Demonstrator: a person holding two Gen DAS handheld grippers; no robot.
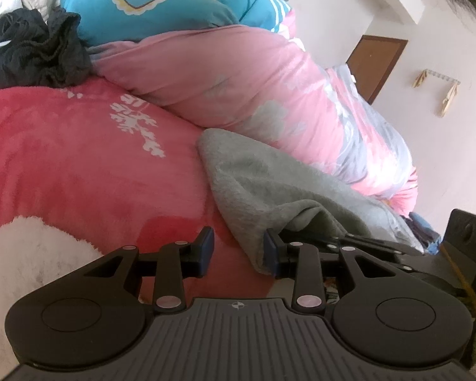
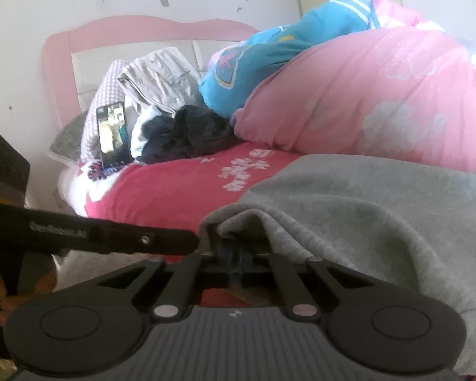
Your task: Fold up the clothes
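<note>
The gray garment (image 1: 269,184) lies on the red blanket (image 1: 63,158), next to the pink quilt (image 1: 238,79). The right gripper (image 2: 234,247) is pinched shut on its near edge, and the cloth bunches up over the fingers. The left gripper (image 1: 239,250) has its fingers apart. The gray edge hangs just by its right finger (image 1: 271,250), not squeezed. The cloth stretches away up and to the right, so the left gripper only needs a small move that way to grab it.

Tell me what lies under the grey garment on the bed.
The grey garment lies on a red blanket with white print, its far edge against the pink quilt. The blanket shows only around it; whatever is directly beneath the cloth is covered.
</note>
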